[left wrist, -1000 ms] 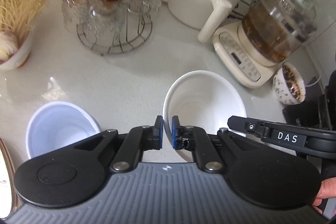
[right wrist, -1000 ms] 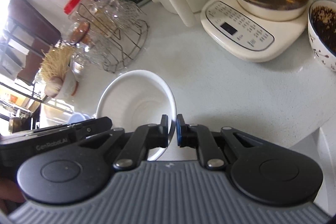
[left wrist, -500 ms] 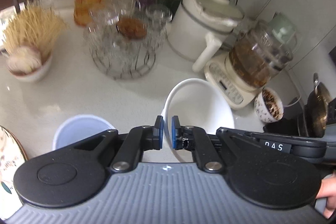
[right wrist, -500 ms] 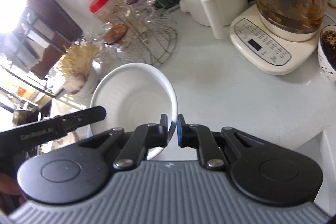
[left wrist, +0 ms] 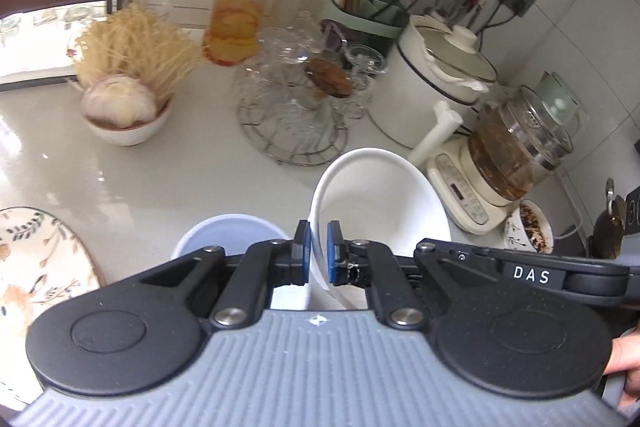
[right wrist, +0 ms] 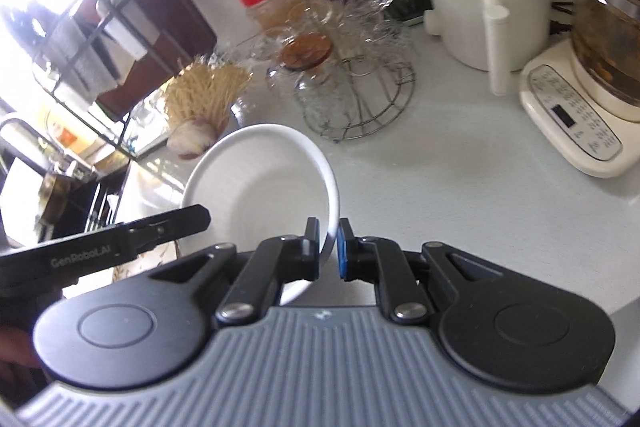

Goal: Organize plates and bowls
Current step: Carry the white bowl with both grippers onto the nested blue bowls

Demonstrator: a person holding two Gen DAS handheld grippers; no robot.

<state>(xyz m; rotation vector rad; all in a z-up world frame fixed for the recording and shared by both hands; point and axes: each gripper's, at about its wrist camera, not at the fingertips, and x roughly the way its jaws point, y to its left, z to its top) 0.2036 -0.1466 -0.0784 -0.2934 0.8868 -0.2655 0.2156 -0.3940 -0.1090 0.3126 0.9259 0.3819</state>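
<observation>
Nearest, the left gripper (left wrist: pixel 318 253) has its jaws clamped on the left rim of a white bowl (left wrist: pixel 384 203), while the right gripper (right wrist: pixel 329 251) pinches the opposite rim of the same bowl, so both carry it tilted, clear of the white worktop (left wrist: pixel 168 183). Just beyond the left gripper, a pale blue bowl (left wrist: pixel 228 233) sits below it on the worktop, with a floral plate (left wrist: pixel 36 267) at the near left edge. Farther back stand a wire rack of glasses (left wrist: pixel 300 107), a bowl of noodles and garlic (left wrist: pixel 128 99), a red-lidded jar (left wrist: pixel 240 11), a white pot (left wrist: pixel 436 83) and a glass kettle (left wrist: pixel 516 151) to the right.
</observation>
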